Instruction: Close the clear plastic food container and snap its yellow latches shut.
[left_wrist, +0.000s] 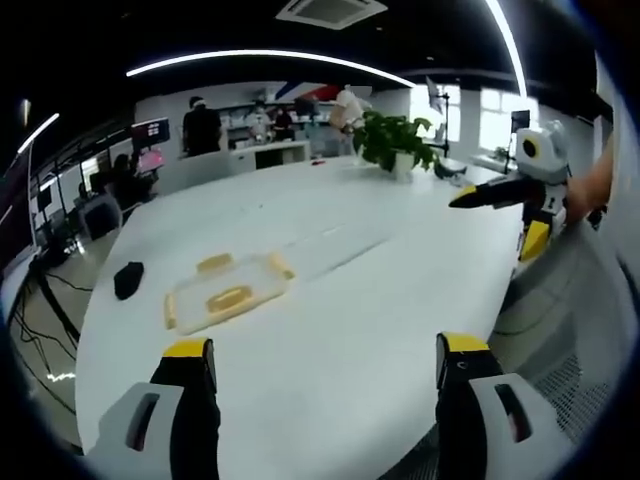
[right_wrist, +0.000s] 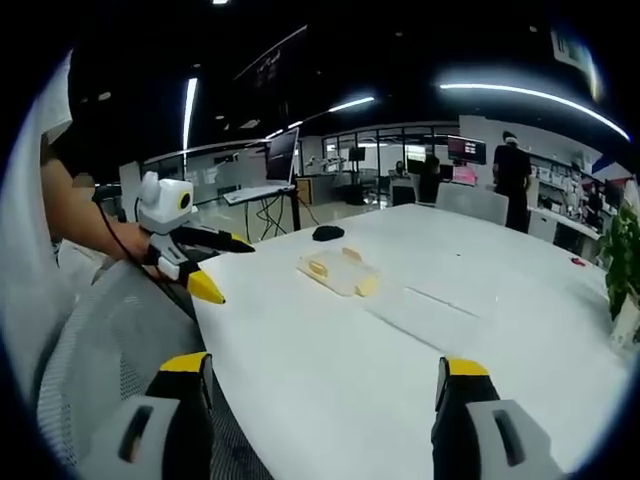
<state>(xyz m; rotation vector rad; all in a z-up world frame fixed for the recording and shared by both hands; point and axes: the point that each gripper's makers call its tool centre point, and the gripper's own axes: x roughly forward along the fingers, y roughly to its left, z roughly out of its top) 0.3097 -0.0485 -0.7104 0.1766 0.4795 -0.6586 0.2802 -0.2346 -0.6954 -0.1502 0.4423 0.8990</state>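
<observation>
The clear plastic container (left_wrist: 228, 292) lies flat on the white table (left_wrist: 360, 300), some way ahead of my left gripper (left_wrist: 325, 350). Yellow latches stick out at its edges, and a yellow shape shows through its middle. I cannot tell whether the lid is pressed down. The left gripper's jaws stand wide open with nothing between them. My right gripper (left_wrist: 495, 222) hangs open in the air at the right, held by a hand. In the right gripper view the container (right_wrist: 340, 272) sits mid-table, well beyond the open right gripper (right_wrist: 322, 368), and the left gripper (right_wrist: 232, 270) hovers open at the table's near edge.
A small black object (left_wrist: 128, 280) lies left of the container. A potted plant (left_wrist: 395, 140) stands at the table's far end. A grey mesh chair (right_wrist: 110, 340) is at the near edge. People and desks fill the room behind.
</observation>
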